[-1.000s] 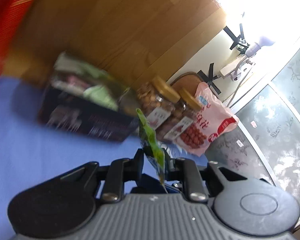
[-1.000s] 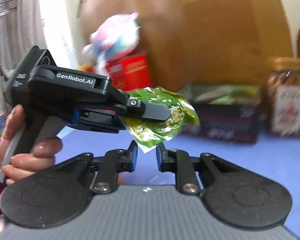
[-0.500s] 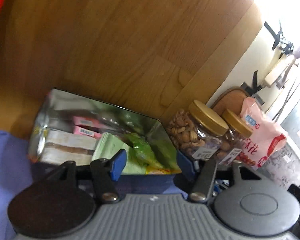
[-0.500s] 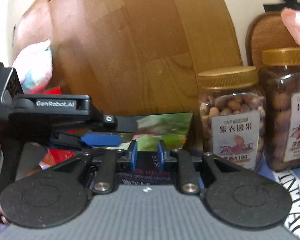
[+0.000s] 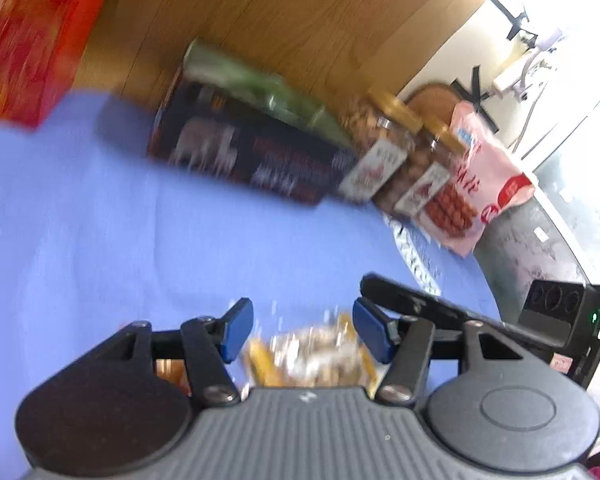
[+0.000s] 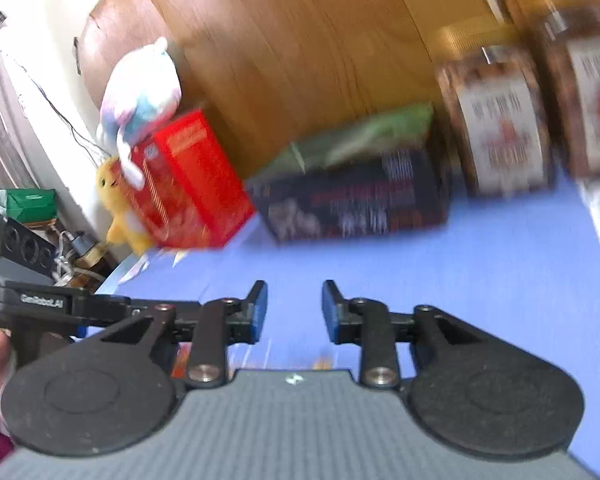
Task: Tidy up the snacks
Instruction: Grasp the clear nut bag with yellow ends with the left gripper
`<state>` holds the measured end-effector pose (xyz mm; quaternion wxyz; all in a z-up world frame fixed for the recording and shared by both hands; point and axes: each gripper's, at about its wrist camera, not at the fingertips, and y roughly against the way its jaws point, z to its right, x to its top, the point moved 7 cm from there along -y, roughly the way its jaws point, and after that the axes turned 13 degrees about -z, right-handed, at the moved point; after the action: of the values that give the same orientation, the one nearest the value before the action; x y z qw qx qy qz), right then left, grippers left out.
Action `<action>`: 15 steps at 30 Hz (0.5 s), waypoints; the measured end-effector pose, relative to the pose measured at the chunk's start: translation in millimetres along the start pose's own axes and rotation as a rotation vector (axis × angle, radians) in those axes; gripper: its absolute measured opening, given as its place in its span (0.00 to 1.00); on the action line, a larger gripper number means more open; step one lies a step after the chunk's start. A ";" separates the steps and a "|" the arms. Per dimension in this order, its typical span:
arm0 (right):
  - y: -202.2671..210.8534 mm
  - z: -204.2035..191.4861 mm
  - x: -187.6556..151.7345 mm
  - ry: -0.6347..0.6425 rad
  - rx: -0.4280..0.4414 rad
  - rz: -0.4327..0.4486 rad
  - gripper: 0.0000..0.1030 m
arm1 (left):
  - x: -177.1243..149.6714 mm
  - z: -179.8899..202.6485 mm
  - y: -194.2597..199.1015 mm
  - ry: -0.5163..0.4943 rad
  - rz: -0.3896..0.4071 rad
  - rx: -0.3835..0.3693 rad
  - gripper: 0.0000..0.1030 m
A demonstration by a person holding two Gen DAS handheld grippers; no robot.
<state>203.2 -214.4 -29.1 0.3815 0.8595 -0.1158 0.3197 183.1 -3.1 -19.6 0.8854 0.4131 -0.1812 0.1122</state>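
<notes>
Left gripper (image 5: pixel 302 328) is spread wide, hovering over a blurred clear snack pack (image 5: pixel 312 354) lying on the blue cloth (image 5: pixel 100 220) between our fingers. We should drop straight down, straddle the pack's middle and close gently, since its film looks slippery. Our right gripper (image 6: pixel 294 308) is spread too, holding nothing. Well beyond, the dark box (image 5: pixel 256 156) already holds green packets (image 5: pixel 260 82). Beside it stand two nut jars (image 5: pixel 384 152).
</notes>
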 end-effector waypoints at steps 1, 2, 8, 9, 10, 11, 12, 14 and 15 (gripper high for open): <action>0.2 0.8 -11.8 -0.009 -0.005 -0.021 0.34 | -6.6 -2.6 -2.2 0.013 -0.010 -0.006 0.55; -1.3 -0.7 -20.1 -0.018 -0.014 -0.040 0.34 | -12.1 -4.2 -4.5 0.027 -0.017 -0.018 0.55; 6.6 -12.3 -46.2 -0.039 -0.014 -0.038 0.36 | -26.6 11.4 -12.8 0.037 -0.011 -0.036 0.57; 10.0 -13.3 -48.6 -0.042 -0.022 -0.032 0.36 | -28.3 14.5 -13.8 0.038 -0.013 -0.043 0.58; 13.9 -14.7 -51.2 -0.042 -0.025 -0.025 0.40 | -29.7 17.8 -14.5 0.038 -0.012 -0.051 0.58; 16.9 -14.0 -53.4 -0.041 -0.030 -0.017 0.43 | -31.0 20.9 -15.0 0.038 -0.009 -0.063 0.58; 20.1 -15.3 -56.3 -0.036 -0.038 -0.012 0.44 | -31.6 22.8 -15.2 0.042 -0.006 -0.076 0.58; 25.5 -18.9 -63.2 -0.008 -0.057 -0.005 0.49 | -32.7 24.4 -16.9 0.059 -0.007 -0.097 0.58; 26.3 -22.0 -65.2 0.012 -0.070 -0.004 0.51 | -32.7 25.3 -18.2 0.069 -0.009 -0.107 0.58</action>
<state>131.3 -219.3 -44.3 0.4129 0.8438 -0.1229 0.3200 153.9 -35.9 -30.7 0.9124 0.3618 -0.1545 0.1125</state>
